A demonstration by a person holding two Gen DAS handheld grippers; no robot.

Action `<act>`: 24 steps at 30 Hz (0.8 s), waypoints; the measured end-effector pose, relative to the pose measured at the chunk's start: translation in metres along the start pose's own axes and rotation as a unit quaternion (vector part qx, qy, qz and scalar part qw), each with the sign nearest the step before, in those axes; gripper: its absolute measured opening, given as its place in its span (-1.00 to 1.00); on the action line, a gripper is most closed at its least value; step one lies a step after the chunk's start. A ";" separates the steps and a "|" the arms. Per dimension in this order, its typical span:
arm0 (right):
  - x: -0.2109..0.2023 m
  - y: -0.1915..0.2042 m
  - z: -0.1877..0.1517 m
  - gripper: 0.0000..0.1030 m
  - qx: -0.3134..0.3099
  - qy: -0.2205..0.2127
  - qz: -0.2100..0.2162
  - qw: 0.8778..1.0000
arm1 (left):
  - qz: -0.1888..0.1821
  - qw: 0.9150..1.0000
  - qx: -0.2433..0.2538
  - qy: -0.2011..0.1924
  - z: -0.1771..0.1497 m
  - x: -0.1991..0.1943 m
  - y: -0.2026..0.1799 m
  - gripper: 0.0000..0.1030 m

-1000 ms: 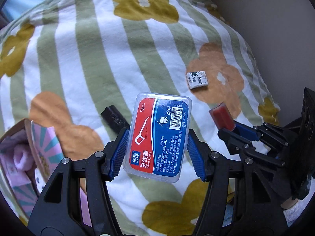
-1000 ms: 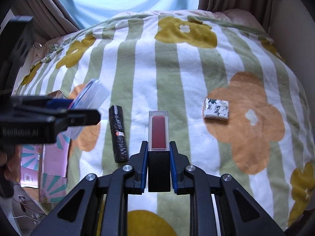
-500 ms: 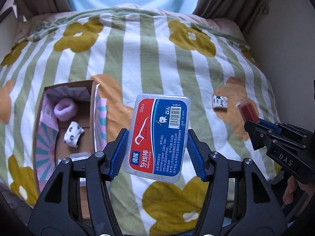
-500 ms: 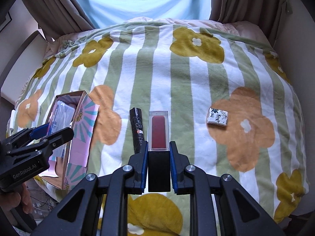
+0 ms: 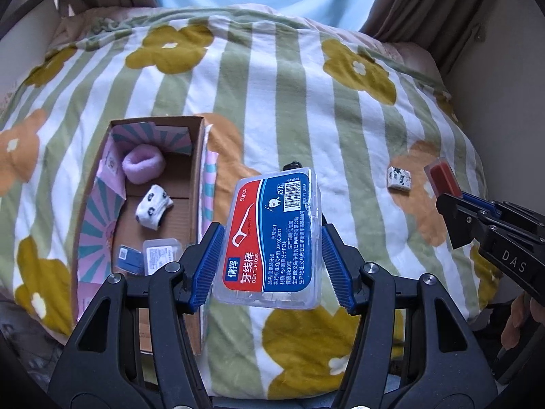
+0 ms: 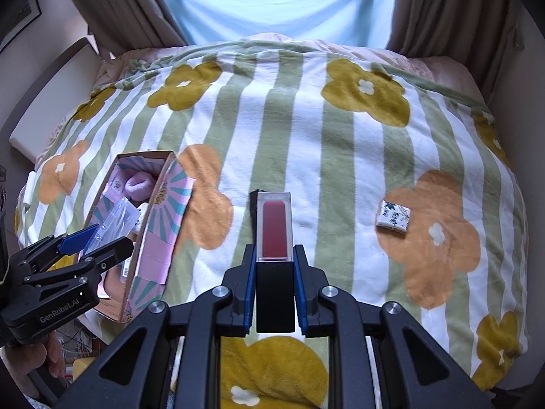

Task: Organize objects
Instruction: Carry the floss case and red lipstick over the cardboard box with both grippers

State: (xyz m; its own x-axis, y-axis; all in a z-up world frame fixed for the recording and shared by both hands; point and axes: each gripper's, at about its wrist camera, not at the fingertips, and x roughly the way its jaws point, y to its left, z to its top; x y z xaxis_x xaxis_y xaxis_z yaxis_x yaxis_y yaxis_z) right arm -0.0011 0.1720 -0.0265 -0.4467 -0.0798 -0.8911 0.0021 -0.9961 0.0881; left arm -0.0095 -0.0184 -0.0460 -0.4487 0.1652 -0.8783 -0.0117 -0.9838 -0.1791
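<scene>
- Striped green-and-white blanket [image 6: 279, 129] with yellow and orange flowers covers a bed; curtains [image 6: 112, 10] and a bright window behind.
- Left gripper [image 5: 272, 255] clamps a clear dental floss box [image 5: 274, 238] by its long sides, red-and-blue label up, held in the air above the blanket, just right of the cardboard box.
- Right gripper [image 6: 275, 279] is clenched on a lip gloss tube [image 6: 275, 231]: blue pads grip the black cap, clear end with red fill pointing forward, off the blanket.
- Cardboard box [image 5: 197, 184], open, pink-and-teal printed lining, lies on the blanket's left part.
- Inside the box: a lilac fluffy roll [image 5: 143, 163] at the far end, a white sock with dark marks [image 5: 153, 208] mid-way, a small clear case [image 5: 161, 255] and a blue packet [image 5: 129, 259] at the near end.
- Black slim object [image 6: 253, 201] lies on the blanket, mostly hidden behind the tube; cannot tell what it is.
- Small white square packet with dark print [image 6: 392, 220] rests on an orange flower, well right of both held items.
- Fingers of a person's hand [image 5: 517, 313] show behind the right gripper's body.
</scene>
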 end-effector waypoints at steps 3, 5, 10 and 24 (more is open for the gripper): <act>-0.001 0.017 0.011 -0.65 -0.025 -0.002 0.015 1.000 | 0.012 1.000 -0.026 -0.009 0.002 -0.008 0.020 0.07; -0.001 0.030 0.018 -0.65 -0.042 -0.005 0.025 0.999 | 0.023 0.999 -0.044 -0.015 0.001 -0.014 0.034 0.07; 0.006 0.068 0.039 -0.65 -0.087 -0.010 0.056 0.995 | 0.057 0.994 -0.090 -0.024 -0.004 -0.027 0.071 0.07; 0.071 0.184 0.077 -0.65 -0.205 0.040 0.143 0.967 | 0.116 0.969 -0.216 0.010 -0.046 -0.017 0.152 0.06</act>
State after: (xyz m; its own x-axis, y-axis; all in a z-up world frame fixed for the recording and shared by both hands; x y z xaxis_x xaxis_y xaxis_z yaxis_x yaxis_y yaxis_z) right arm -0.1014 -0.0145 -0.0389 -0.3040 -0.3409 -0.8896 0.4776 -0.8625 0.1673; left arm 0.0374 -0.1675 -0.0786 -0.3771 -0.0506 -0.9248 0.4645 -0.8742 -0.1416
